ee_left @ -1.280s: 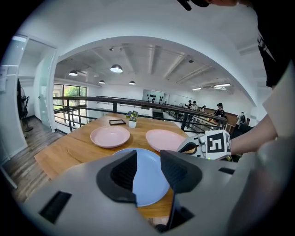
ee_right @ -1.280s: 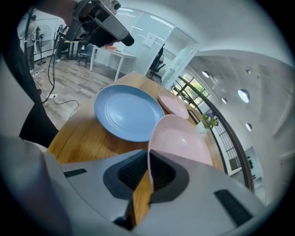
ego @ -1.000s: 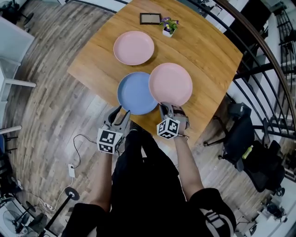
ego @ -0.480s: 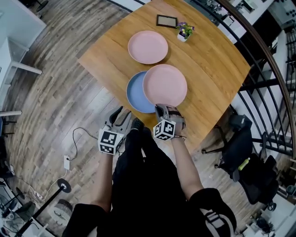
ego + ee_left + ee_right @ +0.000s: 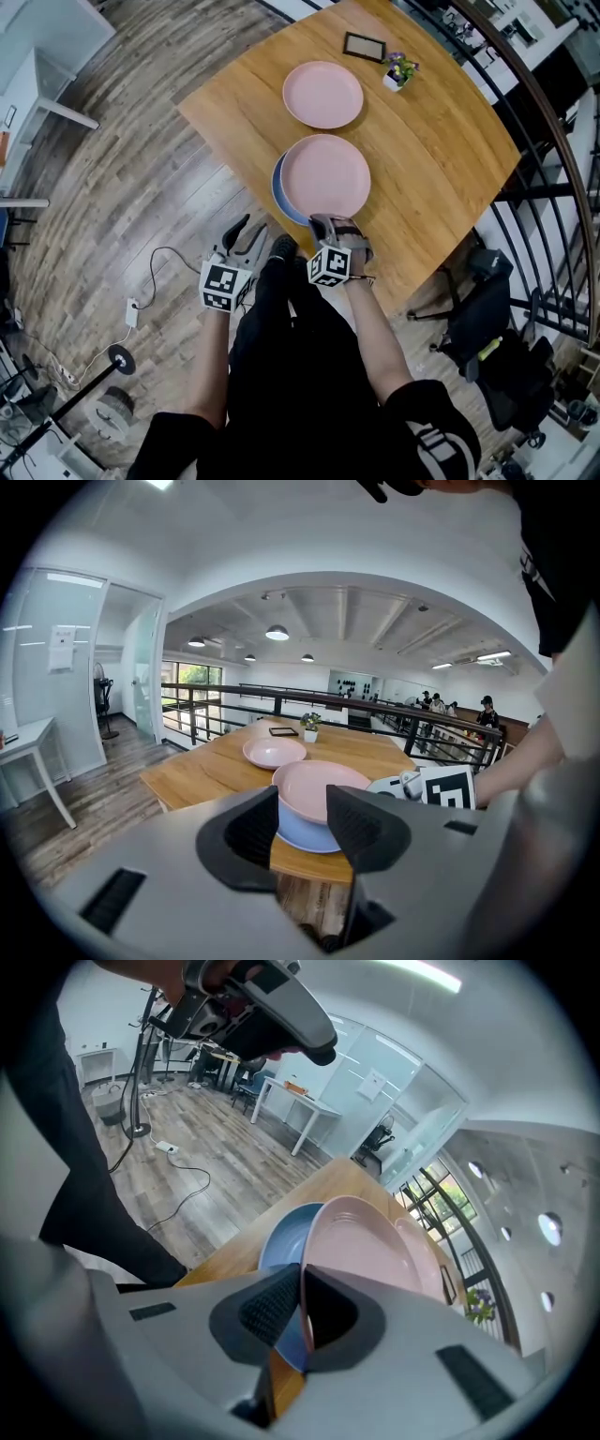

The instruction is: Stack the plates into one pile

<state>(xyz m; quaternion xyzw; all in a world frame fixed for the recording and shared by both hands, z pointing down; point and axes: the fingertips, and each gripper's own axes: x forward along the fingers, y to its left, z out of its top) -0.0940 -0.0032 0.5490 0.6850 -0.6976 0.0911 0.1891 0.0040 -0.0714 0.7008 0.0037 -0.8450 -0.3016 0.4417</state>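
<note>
My right gripper [image 5: 323, 223] is shut on the near rim of a pink plate [image 5: 326, 175] and holds it tilted just over a blue plate [image 5: 278, 184], which it mostly covers. In the right gripper view the pink plate's [image 5: 361, 1241] rim runs between the closed jaws [image 5: 302, 1302], with the blue plate [image 5: 281, 1241] beneath. A second pink plate [image 5: 322, 94] lies farther back on the wooden table [image 5: 431, 150]. My left gripper [image 5: 246, 231] hangs off the table's near edge over the floor, open and empty [image 5: 302, 817], facing both plates [image 5: 319, 785].
A small framed picture [image 5: 364, 46] and a potted plant [image 5: 401, 70] stand at the table's far edge. A dark railing [image 5: 553, 159] curves along the right, with a black chair [image 5: 483, 300] under it. A cable [image 5: 159, 277] lies on the floor at left.
The right gripper has carried the pink plate leftward, from beside the blue plate to nearly covering it. The left gripper has drawn back a little from the table edge.
</note>
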